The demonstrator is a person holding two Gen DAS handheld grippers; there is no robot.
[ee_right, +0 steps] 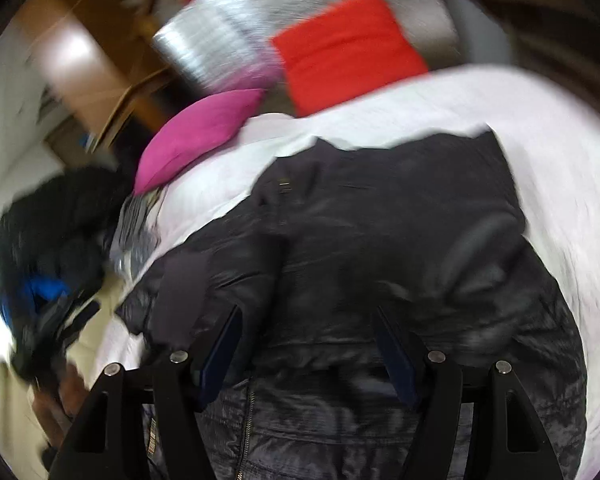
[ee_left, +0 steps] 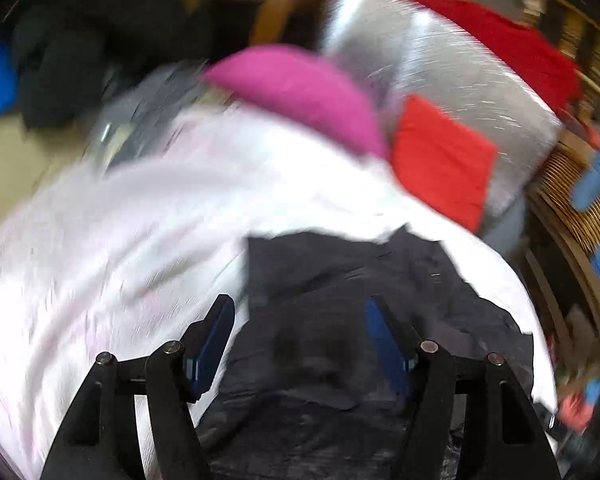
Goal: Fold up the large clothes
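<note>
A dark grey-black padded jacket (ee_right: 380,240) lies spread on a white bed sheet (ee_right: 540,120); a zip shows near its lower edge. It also shows in the left wrist view (ee_left: 340,300) on the sheet (ee_left: 120,240). My left gripper (ee_left: 300,312) is open above the jacket's left edge, holding nothing. My right gripper (ee_right: 306,320) is open above the jacket's lower middle, holding nothing. Both views are blurred.
A magenta pillow (ee_right: 200,132) and a red cushion (ee_right: 348,48) lie at the head of the bed by a silver cushion (ee_right: 220,40). A dark heap of clothes with blue (ee_right: 48,264) lies left of the bed. Wicker furniture (ee_left: 572,208) stands to the right.
</note>
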